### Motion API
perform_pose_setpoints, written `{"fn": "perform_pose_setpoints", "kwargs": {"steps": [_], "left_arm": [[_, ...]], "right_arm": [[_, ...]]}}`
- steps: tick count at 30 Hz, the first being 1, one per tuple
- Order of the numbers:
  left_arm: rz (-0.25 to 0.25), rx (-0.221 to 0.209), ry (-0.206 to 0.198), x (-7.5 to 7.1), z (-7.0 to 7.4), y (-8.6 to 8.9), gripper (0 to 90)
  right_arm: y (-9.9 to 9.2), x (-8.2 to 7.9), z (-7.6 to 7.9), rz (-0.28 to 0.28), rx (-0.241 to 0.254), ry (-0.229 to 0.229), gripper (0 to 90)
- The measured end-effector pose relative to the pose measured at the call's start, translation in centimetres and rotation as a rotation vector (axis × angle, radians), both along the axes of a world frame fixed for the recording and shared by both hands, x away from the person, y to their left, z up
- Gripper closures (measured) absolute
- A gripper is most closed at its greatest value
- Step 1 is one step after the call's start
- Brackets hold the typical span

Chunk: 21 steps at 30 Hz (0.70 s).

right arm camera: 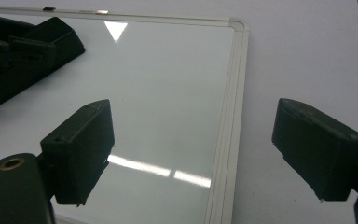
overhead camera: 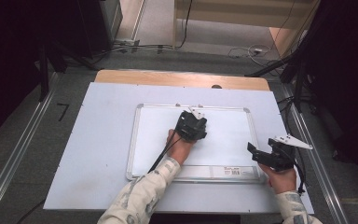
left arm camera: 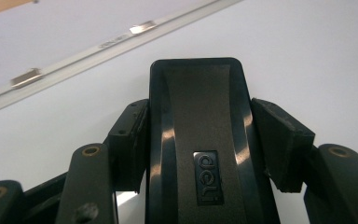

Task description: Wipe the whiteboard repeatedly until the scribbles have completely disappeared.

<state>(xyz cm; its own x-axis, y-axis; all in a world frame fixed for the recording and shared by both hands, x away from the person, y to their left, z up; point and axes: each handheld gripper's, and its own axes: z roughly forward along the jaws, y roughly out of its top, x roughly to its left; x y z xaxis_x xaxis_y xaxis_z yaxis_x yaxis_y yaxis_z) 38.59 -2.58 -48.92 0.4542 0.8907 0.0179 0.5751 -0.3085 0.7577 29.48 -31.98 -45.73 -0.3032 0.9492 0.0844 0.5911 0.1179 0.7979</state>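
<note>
A white whiteboard [overhead camera: 223, 135] with a silver frame lies flat in the middle of the table. My left gripper [overhead camera: 192, 123] rests on its upper middle part. In the left gripper view, the left gripper [left arm camera: 205, 116] is shut on a black board eraser [left arm camera: 200, 140] marked "deli", with a pad pressed to each side, and the eraser sits against the board face [left arm camera: 307, 56]. My right gripper [overhead camera: 258, 155] hovers over the board's near right corner. The right gripper [right arm camera: 191, 144] stands open with nothing between its fingers, straddling the board's right frame edge [right arm camera: 230, 116]. The left gripper and eraser [right arm camera: 23, 51] show at the top left of that view.
The board lies on a pale sheet [overhead camera: 102, 140] that covers the wooden table [overhead camera: 168, 77]. A labelled strip [overhead camera: 233, 171] runs along the board's near edge. Dark stands and cables [overhead camera: 298, 79] flank the table, and metal rails [overhead camera: 18, 154] run on both sides.
</note>
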Motion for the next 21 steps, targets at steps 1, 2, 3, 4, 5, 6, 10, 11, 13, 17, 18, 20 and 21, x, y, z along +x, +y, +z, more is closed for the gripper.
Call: {"fn": "perform_pose_setpoints", "kwargs": {"steps": [1, 2, 3, 4, 5, 6, 10, 11, 13, 17, 18, 20, 21], "left_arm": [[0.012, 0.0, 0.001, 0.3, 0.0, 0.5, 41.4], [0.022, -0.001, 0.002, 0.4, 0.0, 0.8, 41.4], [0.034, 0.0, 0.002, 0.6, 0.0, 1.3, 41.4], [0.046, -0.005, 0.0, 0.8, 0.0, 1.6, 41.4], [0.058, -0.005, 0.001, 1.0, 0.0, 2.0, 41.4], [0.07, -0.005, 0.0, 1.2, 0.0, 2.4, 41.4], [0.097, -0.008, 0.004, 1.4, 0.0, 3.0, 41.4], [0.106, -0.004, 0.002, 1.4, 0.0, 2.9, 41.5], [0.116, -0.001, 0.001, 1.2, 0.0, 2.7, 41.5], [0.091, 0.002, 0.006, 0.7, 0.1, 2.0, 41.5], [0.085, -0.001, 0.004, 0.6, 0.0, 1.7, 41.5], [0.067, -0.004, 0.002, 0.2, 0.0, 1.1, 41.5], [0.061, -0.005, 0.002, 0.1, 0.0, 0.7, 41.5]], "right_arm": [[0.0, 0.0, 0.0, 0.0, 0.0, 0.0, 11.6], [0.0, 0.0, 0.0, 0.0, 0.0, 0.0, 11.6], [0.0, 0.0, 0.0, 0.0, 0.0, 0.0, 11.5], [0.0, 0.0, 0.0, 0.0, 0.0, 0.0, 11.5], [0.0, 0.0, 0.0, 0.0, -0.001, 0.0, 11.6], [0.0, 0.0, 0.0, 0.0, -0.001, 0.0, 11.6], [0.0, 0.0, 0.0, 0.0, -0.001, 0.001, 11.6], [0.0, 0.0, 0.0, 0.001, -0.001, 0.0, 11.6], [0.0, 0.0, 0.0, 0.0, 0.0, 0.002, 11.6], [0.1, 0.1, 0.0, 0.003, -0.003, 0.003, 11.5], [0.2, 0.2, 0.0, 0.003, -0.002, 0.003, 11.6], [0.3, 0.2, 0.0, 0.006, -0.002, 0.002, 11.5], [0.3, 0.2, 0.0, 0.007, -0.005, 0.002, 11.6]]}}
